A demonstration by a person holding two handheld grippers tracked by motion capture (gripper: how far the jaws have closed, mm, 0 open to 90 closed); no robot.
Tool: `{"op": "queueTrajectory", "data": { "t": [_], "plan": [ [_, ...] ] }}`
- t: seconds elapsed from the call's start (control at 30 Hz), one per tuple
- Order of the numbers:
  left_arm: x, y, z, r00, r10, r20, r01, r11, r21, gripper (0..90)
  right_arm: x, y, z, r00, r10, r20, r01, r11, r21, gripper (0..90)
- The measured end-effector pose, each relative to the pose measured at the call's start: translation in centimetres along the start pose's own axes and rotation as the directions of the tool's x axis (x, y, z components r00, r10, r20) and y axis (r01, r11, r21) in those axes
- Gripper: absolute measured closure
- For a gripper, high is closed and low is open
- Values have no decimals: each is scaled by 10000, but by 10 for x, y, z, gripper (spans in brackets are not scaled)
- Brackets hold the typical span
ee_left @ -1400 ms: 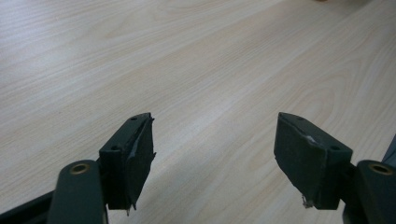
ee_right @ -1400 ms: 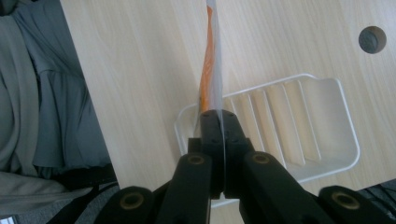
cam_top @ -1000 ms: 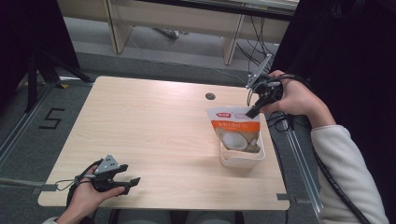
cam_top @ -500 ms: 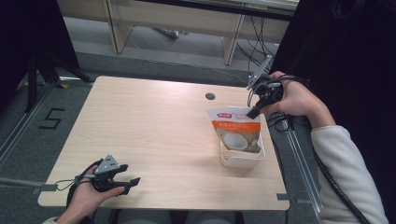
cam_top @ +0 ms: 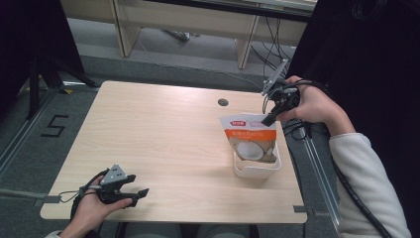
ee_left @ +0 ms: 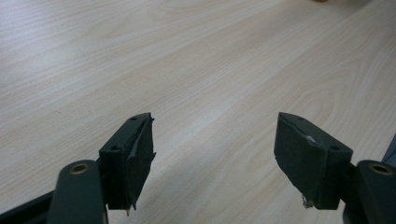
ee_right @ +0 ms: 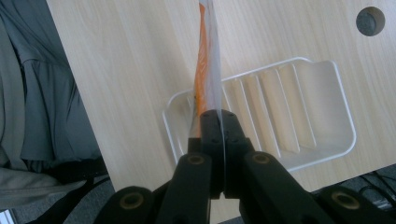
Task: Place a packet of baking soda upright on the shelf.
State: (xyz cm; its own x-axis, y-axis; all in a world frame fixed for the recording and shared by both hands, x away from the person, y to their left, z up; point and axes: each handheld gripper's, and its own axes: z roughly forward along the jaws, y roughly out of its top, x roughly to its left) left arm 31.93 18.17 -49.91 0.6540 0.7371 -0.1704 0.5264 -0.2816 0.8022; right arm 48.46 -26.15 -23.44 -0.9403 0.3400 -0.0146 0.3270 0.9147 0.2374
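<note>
Right gripper [cam_top: 268, 120] clamped on the top edge of the orange-and-white pouch [cam_top: 251, 143], which hangs below its jaws into the white tray [cam_top: 257, 171]; lower it straight before releasing, while left gripper [cam_top: 138, 194] rests open, well apart.

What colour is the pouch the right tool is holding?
The pouch is white on top with an orange band and a white picture; the high view shows it best.

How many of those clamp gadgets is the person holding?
2. The left hand-held gripper rests open at the table's near left corner; the right hand-held gripper pinches the pouch over the white tray.
</note>
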Motion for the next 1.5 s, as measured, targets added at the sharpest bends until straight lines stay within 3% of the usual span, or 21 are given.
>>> {"op": "queueTrajectory", "data": {
  "t": [0.33, 0.43, 0.7, 1.03, 1.07, 1.5],
  "plan": [
    [0, 0, 0, 10000, 7, -10, -7, 10000, -2, 278, 0, 0, 1, 9998, -177, 119, 176, 9998, 49, 900],
    [0, 0, 0, 10000, -5, 11, 5, 10000, 7, 278, -2, 1, 3, 9983, -543, 211, 543, 9985, 38, 900],
    [0, 0, 0, 10000, -18, 8, 18, 10000, -17, 278, -2, 2, 4, 9943, -983, 411, 977, 9951, 150, 900],
    [0, 0, 0, 10000, -11, -46, 11, 10000, -4, 278, -3, -2, 6, 9930, -1093, 445, 1081, 9937, 288, 900],
    [1, 0, -1, 9999, 124, -52, -124, 9999, 103, 278, -3, -2, 6, 9929, -1103, 437, 1090, 9936, 304, 900],
    [0, 0, 0, 10000, -4, 7, 4, 10000, -6, 278, -4, -2, 11, 9919, -1180, 479, 1156, 9921, 490, 900]
  ]
}}
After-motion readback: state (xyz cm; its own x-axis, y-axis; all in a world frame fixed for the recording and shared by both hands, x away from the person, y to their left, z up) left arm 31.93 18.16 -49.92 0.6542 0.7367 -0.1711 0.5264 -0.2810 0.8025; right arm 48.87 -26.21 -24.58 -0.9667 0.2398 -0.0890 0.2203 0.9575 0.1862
